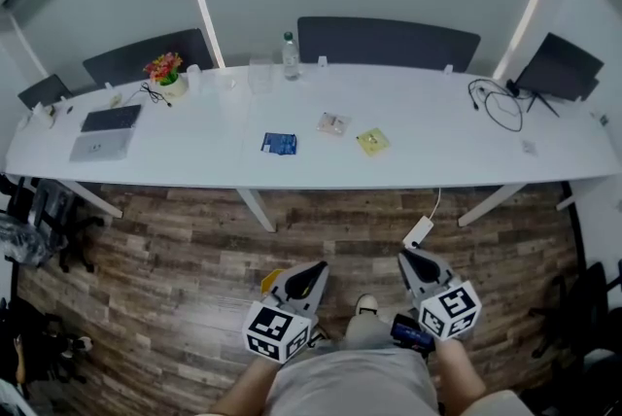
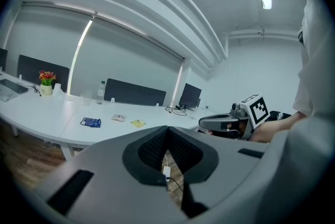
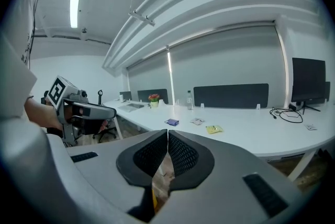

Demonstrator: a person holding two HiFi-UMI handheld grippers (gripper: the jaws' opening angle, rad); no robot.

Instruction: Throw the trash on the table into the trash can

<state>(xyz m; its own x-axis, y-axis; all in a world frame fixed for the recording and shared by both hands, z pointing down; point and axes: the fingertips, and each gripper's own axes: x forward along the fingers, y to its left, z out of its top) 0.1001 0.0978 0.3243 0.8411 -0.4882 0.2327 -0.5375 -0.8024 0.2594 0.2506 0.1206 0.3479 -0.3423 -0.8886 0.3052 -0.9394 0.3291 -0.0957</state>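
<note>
I am standing well back from the table [image 1: 437, 152], holding the left gripper [image 1: 315, 268] and the right gripper [image 1: 409, 258] low in front of me. Both are pointing toward the table with their jaws pressed together and nothing between them. As I am reading it, the job is not yet begun. Three pieces of trash are lying flat near the table's middle: a blue packet [image 1: 279, 144], a pale packet [image 1: 333, 123] just beyond it to the right, and a yellow packet [image 1: 372, 141] further right. All three are apart from each other and none is lifted. The blue packet is lying with its long axis along the table's length. The pale one is sitting slightly skewed, and the yellow one is squarish and turned corner-on toward me. I am not seeing a trash can in any view, so every pick and every drop is remaining.
</note>
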